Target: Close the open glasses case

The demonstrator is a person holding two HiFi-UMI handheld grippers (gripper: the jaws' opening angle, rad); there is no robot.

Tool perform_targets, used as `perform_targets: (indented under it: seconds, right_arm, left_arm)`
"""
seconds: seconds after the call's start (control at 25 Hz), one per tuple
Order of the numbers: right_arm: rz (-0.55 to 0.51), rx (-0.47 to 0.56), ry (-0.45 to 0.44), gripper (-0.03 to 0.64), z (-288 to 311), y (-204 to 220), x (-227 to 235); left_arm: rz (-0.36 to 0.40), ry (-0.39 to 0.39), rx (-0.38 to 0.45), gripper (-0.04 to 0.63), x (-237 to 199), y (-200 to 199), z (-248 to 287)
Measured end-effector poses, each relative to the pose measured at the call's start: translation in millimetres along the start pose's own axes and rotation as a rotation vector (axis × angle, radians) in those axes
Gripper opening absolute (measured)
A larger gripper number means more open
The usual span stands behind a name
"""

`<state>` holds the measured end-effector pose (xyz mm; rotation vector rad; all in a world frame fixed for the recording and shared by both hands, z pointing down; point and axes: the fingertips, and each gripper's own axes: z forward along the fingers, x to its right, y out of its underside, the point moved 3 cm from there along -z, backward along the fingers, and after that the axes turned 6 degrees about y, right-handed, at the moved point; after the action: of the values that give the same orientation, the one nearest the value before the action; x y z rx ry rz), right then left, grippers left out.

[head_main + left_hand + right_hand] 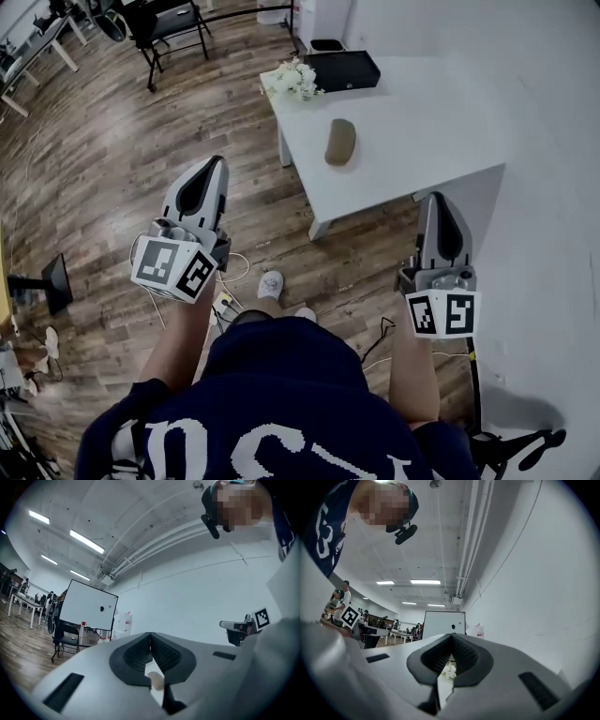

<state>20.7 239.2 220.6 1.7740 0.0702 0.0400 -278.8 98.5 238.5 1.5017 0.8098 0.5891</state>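
Note:
In the head view a tan oblong glasses case [339,142] lies in the middle of the white table [422,122]; I cannot tell whether its lid is up. My left gripper [214,165] hangs over the wood floor, left of and short of the table, jaws shut and empty. To the right, my right gripper [434,199] hovers by the table's near right corner, also shut on nothing. In the left gripper view the shut left gripper [150,634] shows a bit of the case [156,680] below its pads. The right gripper view has the shut right gripper [451,635] pointing level across the room.
A black box [342,70] and a bunch of white flowers [293,80] sit at the table's far end. A wall runs along the right. Black chairs [173,23] stand far left, a whiteboard [86,606] beyond. My feet and cables [234,272] are on the floor below.

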Motion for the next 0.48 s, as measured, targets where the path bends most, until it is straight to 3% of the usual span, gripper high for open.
perform_targets:
  seconds: [0.48]
  right_arm:
    - [-0.012,0.011,-0.03,0.025,-61,-18,-12]
  left_arm:
    - [0.013,-0.011,0.031,0.017,49,-4,-50]
